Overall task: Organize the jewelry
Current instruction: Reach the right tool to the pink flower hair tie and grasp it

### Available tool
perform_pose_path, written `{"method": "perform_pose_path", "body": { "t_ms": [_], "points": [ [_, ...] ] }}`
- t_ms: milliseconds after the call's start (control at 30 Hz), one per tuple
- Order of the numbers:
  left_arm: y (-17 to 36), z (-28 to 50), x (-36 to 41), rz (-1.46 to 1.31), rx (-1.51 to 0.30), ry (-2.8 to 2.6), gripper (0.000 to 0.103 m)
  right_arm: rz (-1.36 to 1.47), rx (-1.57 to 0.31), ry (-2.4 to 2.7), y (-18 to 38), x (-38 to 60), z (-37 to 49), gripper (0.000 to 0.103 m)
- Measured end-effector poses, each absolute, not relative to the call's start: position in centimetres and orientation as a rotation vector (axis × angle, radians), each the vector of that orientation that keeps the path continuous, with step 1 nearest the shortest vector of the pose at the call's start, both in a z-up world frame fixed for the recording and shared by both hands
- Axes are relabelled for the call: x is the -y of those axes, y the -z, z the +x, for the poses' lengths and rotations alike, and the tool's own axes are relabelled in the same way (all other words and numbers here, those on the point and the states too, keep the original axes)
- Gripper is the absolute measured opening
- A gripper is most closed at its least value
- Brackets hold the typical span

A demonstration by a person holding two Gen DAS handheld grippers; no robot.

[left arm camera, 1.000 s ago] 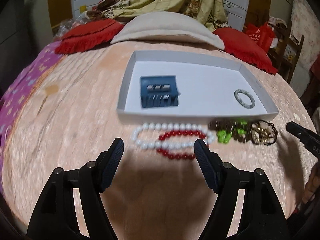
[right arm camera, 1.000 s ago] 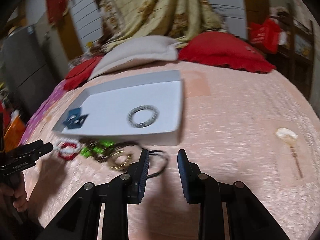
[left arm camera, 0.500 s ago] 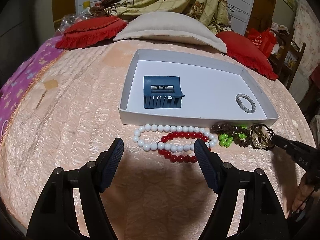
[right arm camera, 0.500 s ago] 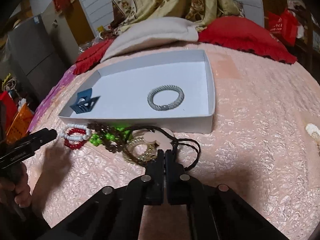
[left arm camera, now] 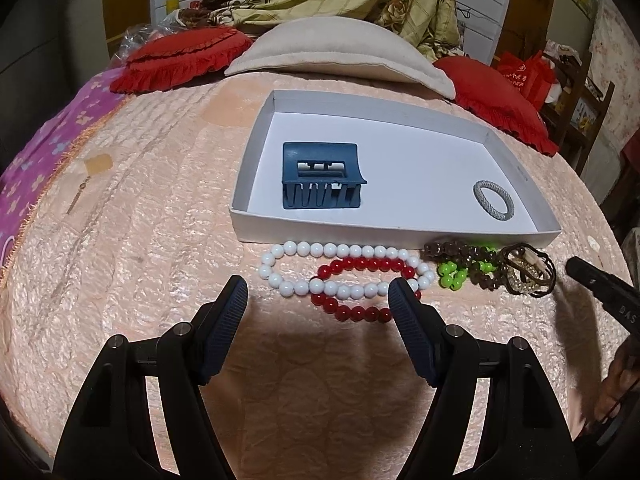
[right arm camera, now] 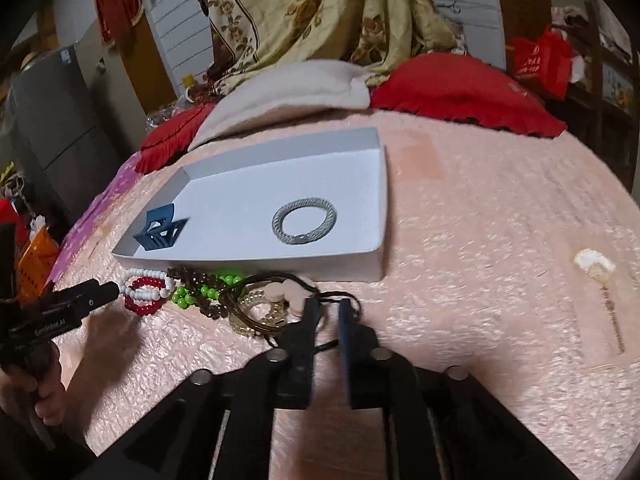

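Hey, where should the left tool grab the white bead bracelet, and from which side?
Likely the white bead bracelet's bare left curve, from above, one finger inside the loop. It lies flat on the bedspread, and its right end crosses the red bead bracelet. The left tool is open just short of it.

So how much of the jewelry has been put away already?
Only a start: the blue hair clip and grey woven bracelet lie in the white box. The right gripper is slightly open at the black cord beside the gold bangles; the left gripper is open, holding nothing. The white, red and green-brown bead strands lie on the bed.
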State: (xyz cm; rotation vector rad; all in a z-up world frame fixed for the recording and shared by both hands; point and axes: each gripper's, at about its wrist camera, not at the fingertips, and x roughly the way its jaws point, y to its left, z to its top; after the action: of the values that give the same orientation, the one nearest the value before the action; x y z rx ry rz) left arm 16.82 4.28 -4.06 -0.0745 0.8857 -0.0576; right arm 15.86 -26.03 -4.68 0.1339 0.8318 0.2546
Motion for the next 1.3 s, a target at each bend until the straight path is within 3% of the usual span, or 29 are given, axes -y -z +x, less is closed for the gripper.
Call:
{"method": "perform_pose_path", "body": {
  "t_ms": [400, 467, 500, 1300],
  "points": [
    [4.1, 17.1, -5.3, -0.105, -0.896, 0.038, 0.073, 0.234, -0.947, -0.326, 7.1, 25.1, 17.7, 0.022],
    [4.1, 17.2, -5.2, -0.102, -0.896, 0.04, 0.073, 0.239, -0.938, -0.352, 6.9, 24.9, 17.4, 0.013],
    [4.1, 17.1, -5.1, -0.1, -0.895, 0.041, 0.073, 0.235, -0.932, -0.369, 6.8, 24.8, 17.2, 0.002],
    [4.7, 17.0, -4.6, -0.076, -0.908, 0.031, 0.073, 0.311, -0.701, -0.487, 1.0, 27.0, 9.7, 0.002]
  ]
}}
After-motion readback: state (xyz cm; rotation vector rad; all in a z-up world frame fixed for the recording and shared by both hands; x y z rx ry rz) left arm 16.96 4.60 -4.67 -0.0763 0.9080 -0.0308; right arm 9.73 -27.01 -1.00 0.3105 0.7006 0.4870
